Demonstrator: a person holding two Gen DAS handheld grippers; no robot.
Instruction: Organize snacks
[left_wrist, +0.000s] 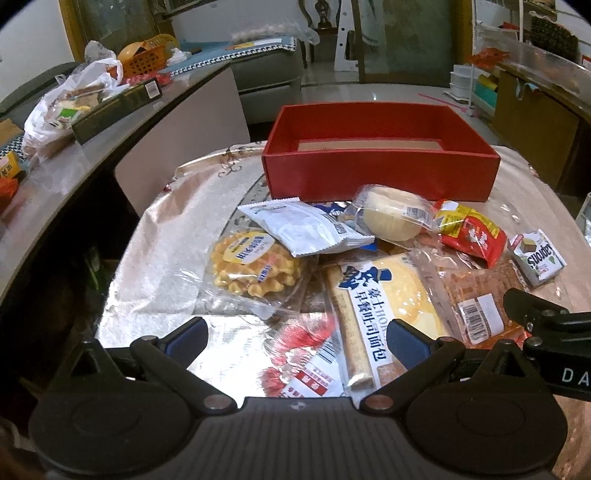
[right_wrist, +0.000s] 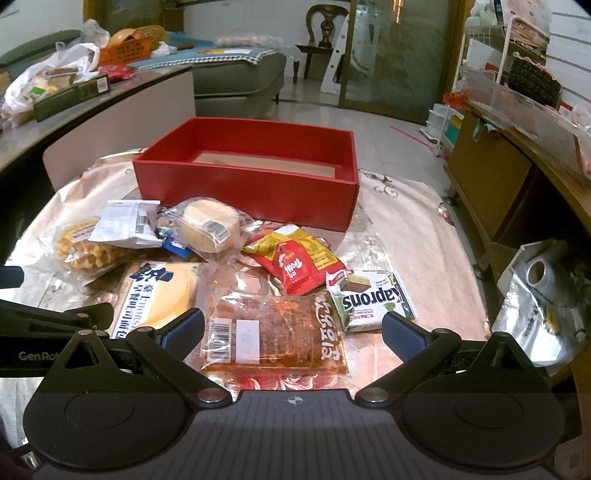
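A red box (left_wrist: 376, 177) (right_wrist: 255, 192) stands open at the far side of the round table, with only a cardboard floor showing inside. Snack packets lie in a pile in front of it: a waffle (left_wrist: 255, 267) (right_wrist: 85, 251), a white sachet (left_wrist: 306, 229), a round cake (left_wrist: 393, 218) (right_wrist: 208, 225), a red packet (left_wrist: 469, 232) (right_wrist: 295, 262), a toast bread pack (left_wrist: 388, 302) (right_wrist: 159, 295), a Kaprons wafer (left_wrist: 539, 256) (right_wrist: 369, 299) and a spicy strip pack (right_wrist: 273, 334). My left gripper (left_wrist: 297, 338) is open above the bread pack. My right gripper (right_wrist: 293, 334) is open around the spicy strip pack.
A shiny patterned cloth (left_wrist: 155, 280) covers the table. A counter at the left holds a plastic bag (left_wrist: 70, 99), a dark box (left_wrist: 118, 110) and an orange basket (left_wrist: 147, 59). A wooden cabinet (right_wrist: 491, 184) and a foil bag (right_wrist: 543, 314) stand at the right.
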